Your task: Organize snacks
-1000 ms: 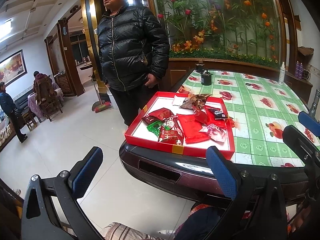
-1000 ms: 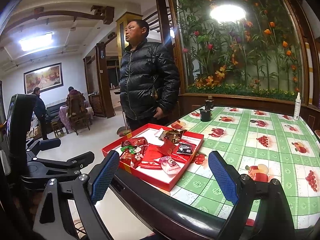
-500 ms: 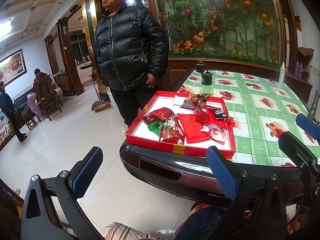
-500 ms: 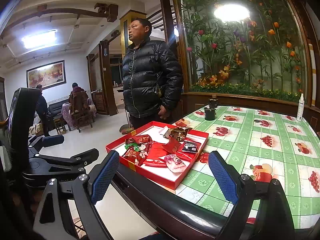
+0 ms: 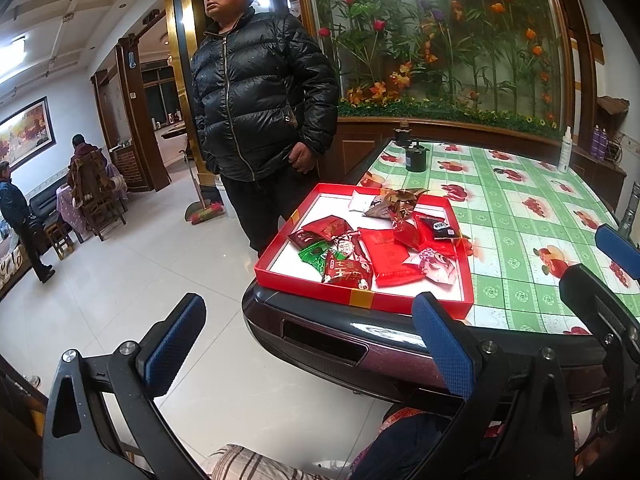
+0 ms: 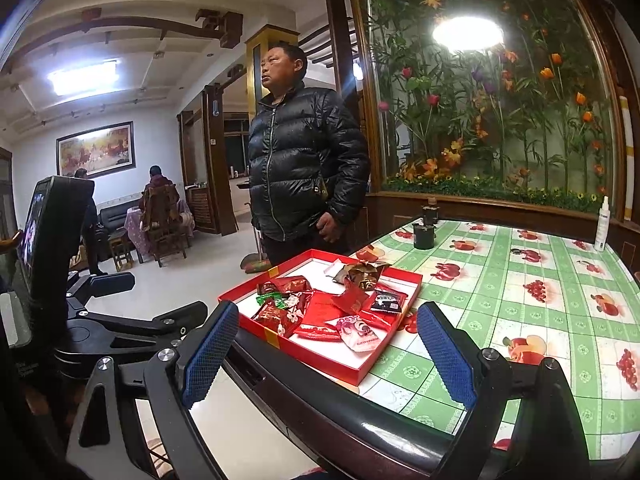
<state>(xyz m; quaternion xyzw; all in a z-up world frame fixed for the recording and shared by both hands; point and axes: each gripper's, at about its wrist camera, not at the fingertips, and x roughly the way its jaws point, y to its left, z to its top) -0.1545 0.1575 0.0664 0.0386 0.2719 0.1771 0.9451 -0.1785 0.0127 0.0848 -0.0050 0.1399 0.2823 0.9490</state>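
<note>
A table with a green fruit cloth carries a red tray at its near corner; snacks lie inside it. Both the left gripper and the right gripper hang before the table edge, fingers wide apart, holding nothing. A man stands beside the table.

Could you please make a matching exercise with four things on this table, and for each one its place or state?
Things:
1. green snack packet
2. white spray bottle
3. black canister
4. right gripper

Places or states:
A. far edge of the table, by the plant wall
B. open, holding nothing
C. inside the red tray
D. on the tablecloth beyond the tray

Pairs: 1-C, 2-A, 3-D, 4-B
</note>
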